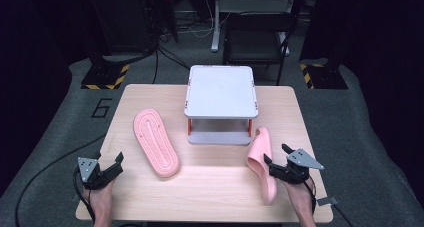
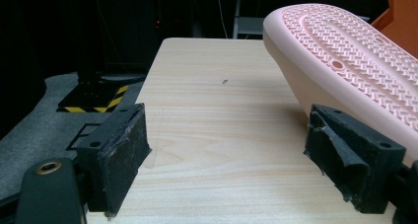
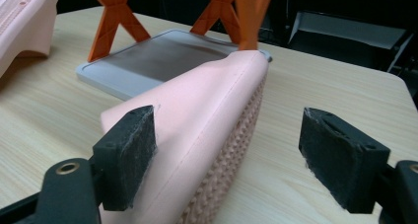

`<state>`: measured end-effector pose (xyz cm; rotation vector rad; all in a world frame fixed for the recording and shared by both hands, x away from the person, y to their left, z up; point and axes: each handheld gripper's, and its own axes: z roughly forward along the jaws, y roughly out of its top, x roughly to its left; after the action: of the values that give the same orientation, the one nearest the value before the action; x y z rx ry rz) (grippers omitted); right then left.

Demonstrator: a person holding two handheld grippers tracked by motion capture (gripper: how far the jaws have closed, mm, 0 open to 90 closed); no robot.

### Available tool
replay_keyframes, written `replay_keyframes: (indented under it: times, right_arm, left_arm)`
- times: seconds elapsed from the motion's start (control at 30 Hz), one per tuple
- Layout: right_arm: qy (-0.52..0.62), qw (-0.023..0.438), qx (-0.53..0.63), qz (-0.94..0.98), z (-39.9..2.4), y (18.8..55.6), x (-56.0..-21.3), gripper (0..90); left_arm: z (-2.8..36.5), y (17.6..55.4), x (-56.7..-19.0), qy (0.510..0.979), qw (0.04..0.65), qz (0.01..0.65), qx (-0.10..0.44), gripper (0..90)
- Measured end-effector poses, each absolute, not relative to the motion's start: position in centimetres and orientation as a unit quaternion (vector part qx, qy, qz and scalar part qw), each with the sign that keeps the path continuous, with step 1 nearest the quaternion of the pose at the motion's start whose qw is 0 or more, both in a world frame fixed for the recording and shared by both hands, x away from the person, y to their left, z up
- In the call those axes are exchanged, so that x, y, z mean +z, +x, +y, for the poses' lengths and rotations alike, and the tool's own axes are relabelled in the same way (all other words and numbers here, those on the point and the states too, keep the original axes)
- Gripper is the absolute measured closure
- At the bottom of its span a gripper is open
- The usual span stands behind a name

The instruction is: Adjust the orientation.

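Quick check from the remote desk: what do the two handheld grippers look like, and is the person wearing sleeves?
Both the left gripper and the right gripper are black, each with a grey three-cornered plate on top, a trailing black cable and two blocky jaws faced with worn dark pads. Forearms are bare, no sleeves.

Looked like a lab / recording setup, not a home. Light wood table (image 1: 210, 187) stood on grey carpet w/ dark surroundings. Hazard-striped stand bases (image 1: 105, 78) at both back corners, cables (image 1: 165, 54) across floor, floor marking "6" (image 1: 101, 108), black chair (image 1: 255, 42) behind.
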<state>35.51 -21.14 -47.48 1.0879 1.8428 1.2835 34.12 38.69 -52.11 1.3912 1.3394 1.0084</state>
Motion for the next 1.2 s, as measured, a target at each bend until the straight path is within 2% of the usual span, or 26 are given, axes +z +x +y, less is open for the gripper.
replay_keyframes:
  times: [0.63, 0.77, 0.87, 0.93, 1.07, 1.1, 1.2]
  right_arm:
    - [0.484, 0.318, 0.485, 0.656, -28.5, 35.0, -49.6, 29.6]
    - [0.506, 0.309, 0.451, 0.667, -29.5, 35.4, -51.3, 34.2]
    - [0.522, 0.275, 0.451, 0.669, -30.1, 36.0, -52.0, 31.3]
    - [0.53, 0.273, 0.465, 0.655, -30.4, 36.0, -52.0, 30.5]
    - [0.526, 0.295, 0.473, 0.642, -30.5, 35.4, -51.5, 29.0]
    - [0.513, 0.335, 0.474, 0.633, -30.4, 34.6, -50.8, 26.3]
    - [0.502, 0.353, 0.48, 0.627, -30.1, 34.0, -50.3, 26.2]
  left_arm:
    - [38.5, 34.2, -52.2, 0.571, 0.463, 0.54, 0.409, 17.1]
    - [38.5, 34.2, -52.1, 0.562, 0.474, 0.545, 0.403, 17.2]
    - [38.4, 34.1, -52.0, 0.568, 0.47, 0.539, 0.408, 17.3]
    - [38.4, 34.2, -52.1, 0.569, 0.469, 0.539, 0.407, 17.3]
    - [38.4, 34.2, -52.1, 0.569, 0.468, 0.539, 0.407, 17.3]
    - [38.3, 34.2, -52.1, 0.571, 0.467, 0.539, 0.407, 17.3]
    - [38.3, 34.2, -52.1, 0.573, 0.465, 0.538, 0.408, 17.4]
